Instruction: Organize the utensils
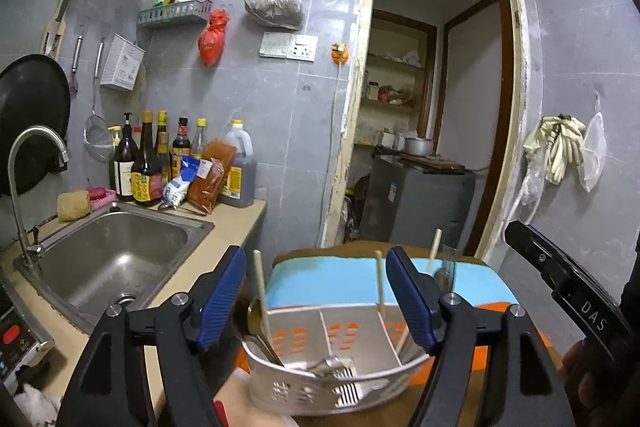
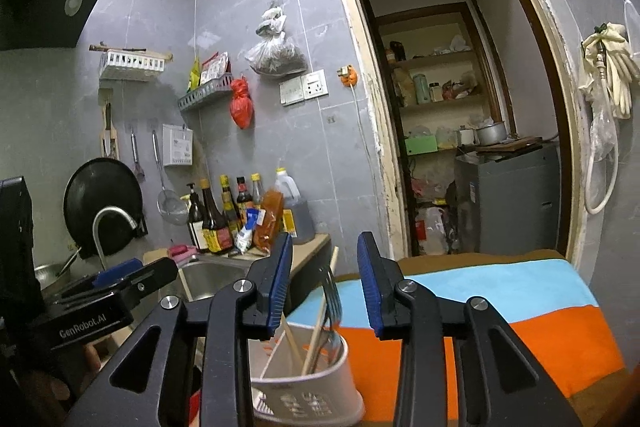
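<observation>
A white perforated caddy with three compartments stands on a striped cloth. In the left wrist view, chopsticks and a spoon lean in its left compartment. More chopsticks stand in the right one, and metal cutlery lies in the front section. My left gripper hovers open just above the caddy, with nothing between its pads. In the right wrist view a fork and chopsticks stand in the caddy. My right gripper is open above them, its pads clear of the fork.
The blue and orange cloth covers the table to the right. A steel sink with a faucet lies to the left, with sauce bottles behind it. A wok hangs on the wall. A doorway opens straight ahead.
</observation>
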